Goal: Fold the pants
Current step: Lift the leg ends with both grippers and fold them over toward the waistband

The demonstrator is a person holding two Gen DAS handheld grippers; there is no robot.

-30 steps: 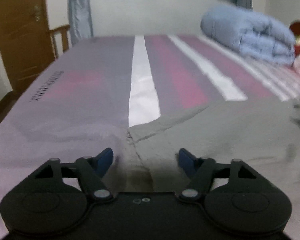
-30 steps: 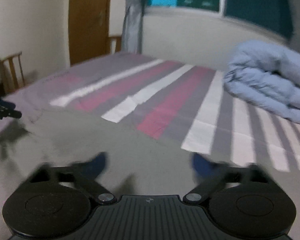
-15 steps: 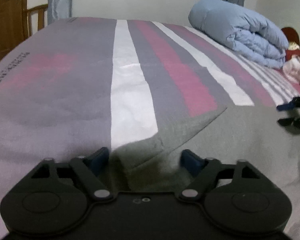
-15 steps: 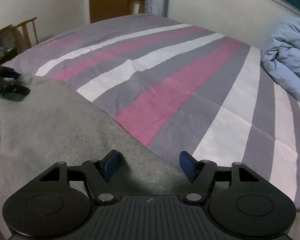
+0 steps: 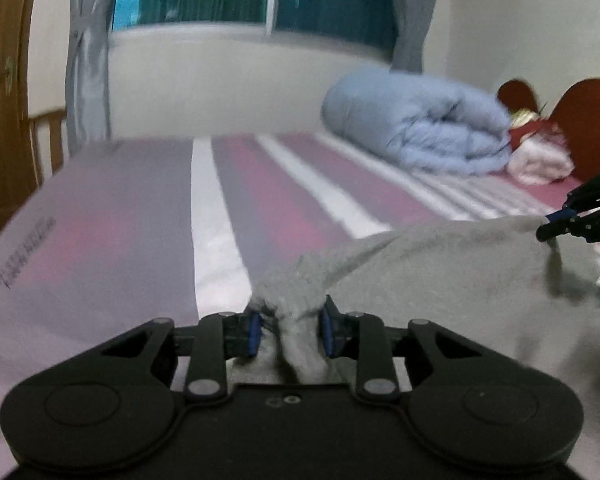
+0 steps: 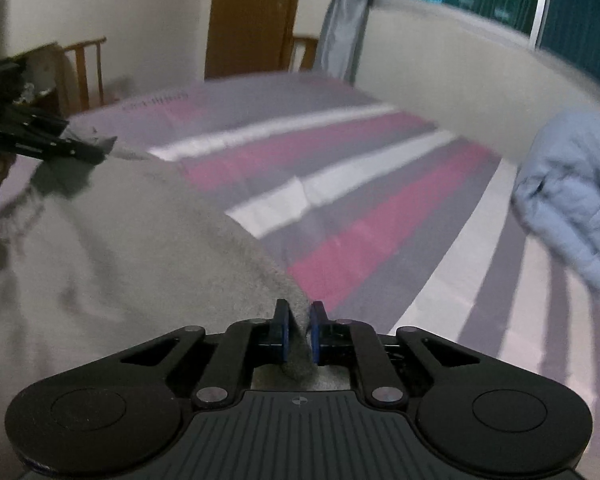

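Grey pants (image 5: 440, 280) hang stretched between my two grippers above the striped bed. My left gripper (image 5: 290, 330) is shut on a bunched corner of the pants. My right gripper (image 6: 300, 334) is shut on another edge of the pants (image 6: 120, 248). The right gripper also shows in the left wrist view (image 5: 580, 220) at the far right, holding the cloth. The left gripper shows in the right wrist view (image 6: 56, 144) at the far left, with the cloth pinched in it.
The bed (image 5: 120, 220) has pink, grey and white stripes. A rolled light-blue duvet (image 5: 416, 128) lies at the far right by a red headboard (image 5: 588, 120). A wooden chair (image 6: 84, 72) and door (image 6: 252, 16) stand past the bed's left side.
Both grippers have closed on the pants' edge and lifted it off the bed. Half a second ago both were open with the cloth lying flat between the fingers.
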